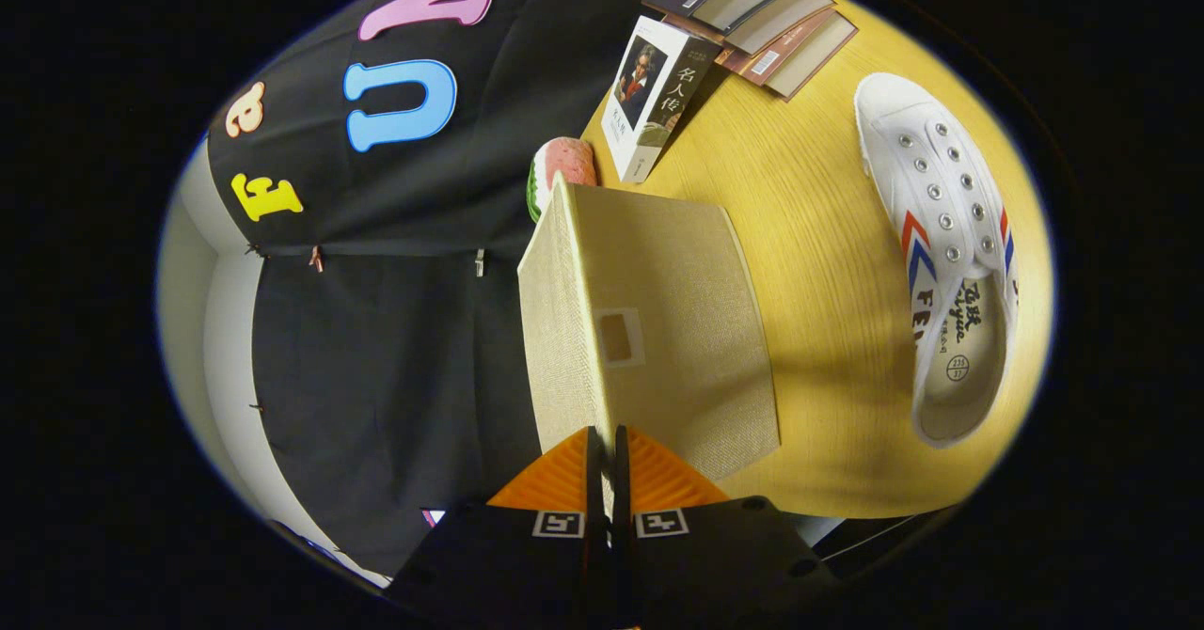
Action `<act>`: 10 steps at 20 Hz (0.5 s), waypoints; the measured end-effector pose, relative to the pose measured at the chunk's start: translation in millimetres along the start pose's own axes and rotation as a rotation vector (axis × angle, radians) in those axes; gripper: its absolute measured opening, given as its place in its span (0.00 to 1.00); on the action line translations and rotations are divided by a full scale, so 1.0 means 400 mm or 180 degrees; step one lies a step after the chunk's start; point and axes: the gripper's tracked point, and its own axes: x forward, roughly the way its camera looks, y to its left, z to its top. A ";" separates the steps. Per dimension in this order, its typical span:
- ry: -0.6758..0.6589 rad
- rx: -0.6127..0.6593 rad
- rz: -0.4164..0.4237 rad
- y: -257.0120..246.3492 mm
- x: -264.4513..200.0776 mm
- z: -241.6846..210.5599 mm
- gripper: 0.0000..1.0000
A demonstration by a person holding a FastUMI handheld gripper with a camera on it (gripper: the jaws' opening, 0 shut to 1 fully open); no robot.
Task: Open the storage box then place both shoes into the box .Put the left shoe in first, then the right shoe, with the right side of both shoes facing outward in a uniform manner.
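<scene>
The beige fabric storage box [677, 329] stands on the yellow wooden table [818, 263], just ahead of my fingers. A thin beige panel of it, the lid [564, 329], runs edge-on into the narrow gap between my fingers. My gripper [608, 442] is shut on that edge, and both fingers press on it. A small square patch [621, 337] marks the panel near the grip. A white canvas shoe [950, 254] with red and blue stripes lies on its sole on the table beyond the box, apart from it. The inside of the box is hidden.
A book [654, 94] stands upright beyond the box, with several flat books [762, 19] stacked behind it. A watermelon-slice toy [562, 165] peeks out behind the box's far corner. The black booth cloth [376, 329] hangs close on the other side of the box.
</scene>
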 end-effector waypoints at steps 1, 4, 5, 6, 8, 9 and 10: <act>-0.0030 0.0029 0.0031 0.014 -0.003 0.003 0.05; -0.0138 0.0085 0.0118 0.065 -0.016 0.015 0.05; -0.0163 0.0110 0.0156 0.085 -0.018 0.016 0.05; -0.0163 0.0149 0.0200 0.108 -0.023 0.012 0.05; -0.0164 0.0184 0.0286 0.160 -0.028 0.003 0.05; -0.0166 0.0143 0.0314 0.191 -0.029 -0.001 0.05; -0.0170 0.0083 0.0350 0.222 -0.028 -0.005 0.05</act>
